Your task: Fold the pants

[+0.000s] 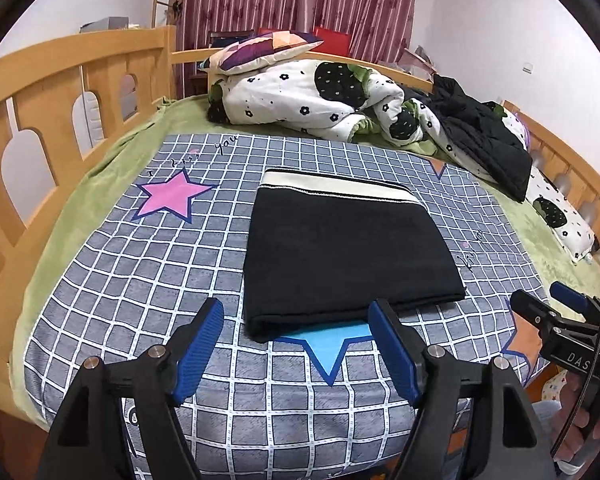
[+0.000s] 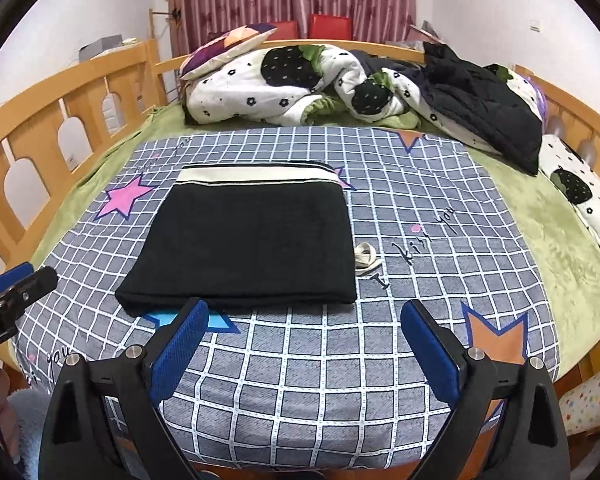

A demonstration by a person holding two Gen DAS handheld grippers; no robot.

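Lying folded into 1 neat rectangle, the black pants [image 2: 240, 248] rest on the checked sheet [image 2: 420, 208], apparently finished. Both the left gripper [image 1: 296, 336] and right gripper [image 2: 304, 340] hover spread apart and empty, probably because nothing needs holding.

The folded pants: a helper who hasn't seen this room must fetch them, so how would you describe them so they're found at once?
Look at the wooden-railed bed, then the grey checked sheet with stars spread over its near half. The folded pants lie flat near the sheet's middle, a neat black rectangle with a cream waistband along the far edge. Unlike the crumpled black jacket heaped by the quilt, they are tidy and square.
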